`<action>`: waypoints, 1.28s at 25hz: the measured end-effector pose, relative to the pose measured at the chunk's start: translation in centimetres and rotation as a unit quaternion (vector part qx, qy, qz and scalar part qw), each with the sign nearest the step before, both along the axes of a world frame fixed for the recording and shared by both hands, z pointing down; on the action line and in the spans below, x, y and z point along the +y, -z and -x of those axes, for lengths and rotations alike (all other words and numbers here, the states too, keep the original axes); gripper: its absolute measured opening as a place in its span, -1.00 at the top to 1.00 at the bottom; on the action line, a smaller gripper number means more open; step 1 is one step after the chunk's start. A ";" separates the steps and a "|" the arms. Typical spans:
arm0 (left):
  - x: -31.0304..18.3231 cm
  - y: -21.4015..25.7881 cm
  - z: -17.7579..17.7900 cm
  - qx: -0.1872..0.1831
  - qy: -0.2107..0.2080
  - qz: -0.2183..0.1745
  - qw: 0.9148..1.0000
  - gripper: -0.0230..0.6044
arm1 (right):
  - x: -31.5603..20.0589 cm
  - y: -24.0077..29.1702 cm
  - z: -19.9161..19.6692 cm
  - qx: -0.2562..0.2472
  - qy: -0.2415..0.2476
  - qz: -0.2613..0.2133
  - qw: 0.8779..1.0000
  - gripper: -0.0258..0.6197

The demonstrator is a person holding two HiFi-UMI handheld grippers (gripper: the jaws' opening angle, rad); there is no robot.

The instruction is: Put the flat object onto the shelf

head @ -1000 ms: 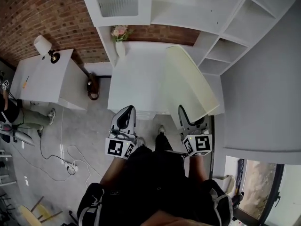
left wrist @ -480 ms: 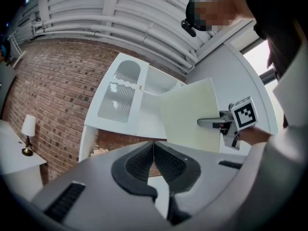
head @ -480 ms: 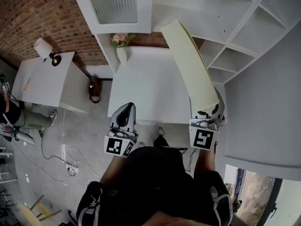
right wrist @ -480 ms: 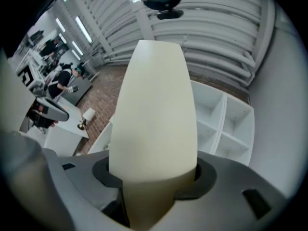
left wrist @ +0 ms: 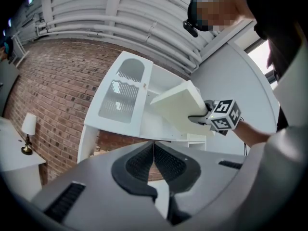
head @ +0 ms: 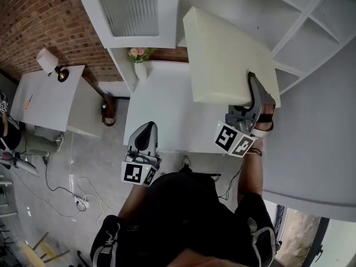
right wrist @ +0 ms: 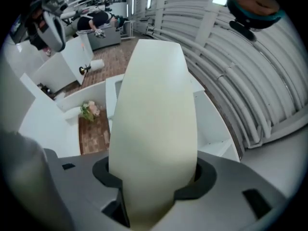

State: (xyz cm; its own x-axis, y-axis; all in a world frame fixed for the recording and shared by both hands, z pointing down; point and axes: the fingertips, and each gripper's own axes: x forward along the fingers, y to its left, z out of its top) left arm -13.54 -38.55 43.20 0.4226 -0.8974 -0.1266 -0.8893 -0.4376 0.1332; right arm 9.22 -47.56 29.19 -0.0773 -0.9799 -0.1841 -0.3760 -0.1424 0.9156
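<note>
Item 1: cream rectangular flat slab, thick, plain-faced. Held raised and tilted at 1 o'clock in the head view, in front of the white open-compartment shelf unit and above the white bench; contact with the shelf cannot be told.

Item 2: right tool, at 3 o'clock. Jaws spread partway and clamped on the slab's near edge, which fills the gap between them.

Item 3: left tool, at 7 o'clock, over the bench's near edge. Jaws closed together, nothing between them.

Item 4: small white vase of pink flowers, at 11 o'clock, at the bench's far edge against the red brick wall.
</note>
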 end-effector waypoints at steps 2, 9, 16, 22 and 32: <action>-0.3 0.0 0.0 -0.001 0.002 -0.004 1.000 0.88 | -2.1 -0.8 -0.7 0.014 -0.019 0.014 1.000 0.08; -1.8 -0.5 0.9 0.001 0.010 0.001 1.000 0.88 | -10.4 -5.1 0.3 0.102 -0.056 0.079 0.990 0.07; -3.1 -0.2 0.6 0.012 0.015 -0.009 1.000 0.88 | -15.7 -9.5 1.5 0.188 -0.062 0.106 0.975 0.06; -5.1 0.0 0.9 0.009 0.019 -0.019 1.000 0.88 | -20.8 -12.0 3.0 0.191 -0.032 0.136 0.972 -0.02; -7.3 -1.5 -0.9 -0.018 0.009 0.018 1.000 0.88 | -27.8 -13.3 2.1 0.210 -0.053 0.213 0.953 -0.37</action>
